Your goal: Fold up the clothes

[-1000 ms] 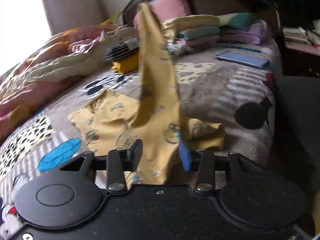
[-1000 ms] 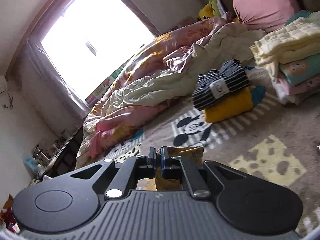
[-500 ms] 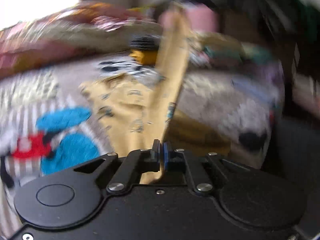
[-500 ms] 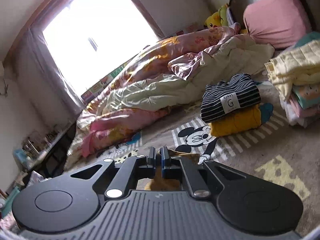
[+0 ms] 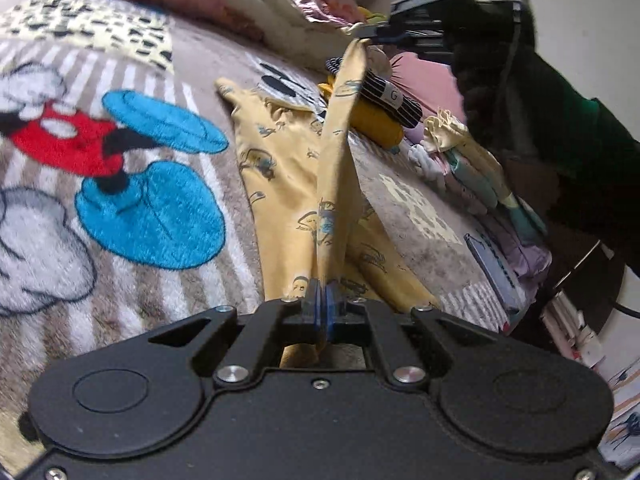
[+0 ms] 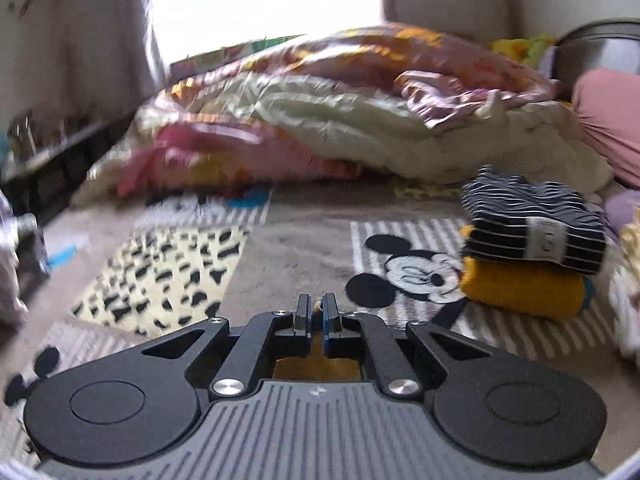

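A yellow printed garment lies on the Mickey Mouse blanket of the bed. My left gripper is shut on one end of it at the near edge. A strip of the garment is stretched up to my right gripper, which holds the other end above the bed. In the right wrist view my right gripper is shut, with a bit of yellow cloth showing between and behind its fingers.
A folded striped garment lies on a folded mustard one at the right. A crumpled quilt fills the back of the bed. More folded clothes and a phone lie at the right.
My left gripper was open a second ago and has shut on the garment's near end. Both grippers have swung round; the right one still holds its end up.
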Available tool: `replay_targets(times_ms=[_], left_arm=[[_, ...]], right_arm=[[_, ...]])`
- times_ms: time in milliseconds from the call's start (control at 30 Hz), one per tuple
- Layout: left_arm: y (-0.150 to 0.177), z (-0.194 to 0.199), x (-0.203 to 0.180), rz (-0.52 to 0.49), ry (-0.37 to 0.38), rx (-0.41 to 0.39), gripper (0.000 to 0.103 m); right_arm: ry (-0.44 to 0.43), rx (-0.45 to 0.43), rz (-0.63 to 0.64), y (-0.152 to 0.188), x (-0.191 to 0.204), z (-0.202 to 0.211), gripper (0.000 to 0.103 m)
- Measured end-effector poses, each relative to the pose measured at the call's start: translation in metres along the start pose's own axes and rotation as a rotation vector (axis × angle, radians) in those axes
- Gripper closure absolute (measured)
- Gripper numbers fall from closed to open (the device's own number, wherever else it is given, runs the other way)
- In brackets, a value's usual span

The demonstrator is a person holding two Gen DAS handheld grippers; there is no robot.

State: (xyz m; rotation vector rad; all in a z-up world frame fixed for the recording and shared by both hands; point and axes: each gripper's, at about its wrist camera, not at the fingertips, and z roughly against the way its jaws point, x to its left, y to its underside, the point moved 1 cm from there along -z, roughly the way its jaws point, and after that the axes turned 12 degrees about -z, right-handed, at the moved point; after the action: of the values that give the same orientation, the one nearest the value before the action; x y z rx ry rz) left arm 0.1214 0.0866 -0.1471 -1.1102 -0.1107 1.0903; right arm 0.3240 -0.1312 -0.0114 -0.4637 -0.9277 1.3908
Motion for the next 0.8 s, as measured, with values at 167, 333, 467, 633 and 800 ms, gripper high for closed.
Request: replay_targets(times_ms=[167, 333, 467, 633, 800], left_arm=[[0.002, -0.004, 0.008, 0.043, -0.011, 0.016, 0.102], [0.0, -0.003, 0.013, 0.067, -0.012, 0.01, 0.101], [-0.002, -0.002, 0.009, 0.039, -0.004, 0.015, 0.101], [-0.001, -0.004, 0.007, 0.013, -0.007, 0.037, 0.101], [-0.001, -0.008, 0.007, 0.003, -0.017, 0.064, 0.101]], right_arm=[[0.044, 0.157, 0.044, 0.008, 0.014, -0.061, 0.096], [0.018, 0.165, -0.019, 0.015, 0.009, -0.077, 0.065], [-0.008, 0.108, 0.004, 0.024, -0.004, -0.06, 0.062], [-0.048, 0.086, 0.093, 0.025, -0.002, -0.055, 0.062], [-0.095, 0.218, 0.278, 0.027, 0.037, -0.084, 0.083]])
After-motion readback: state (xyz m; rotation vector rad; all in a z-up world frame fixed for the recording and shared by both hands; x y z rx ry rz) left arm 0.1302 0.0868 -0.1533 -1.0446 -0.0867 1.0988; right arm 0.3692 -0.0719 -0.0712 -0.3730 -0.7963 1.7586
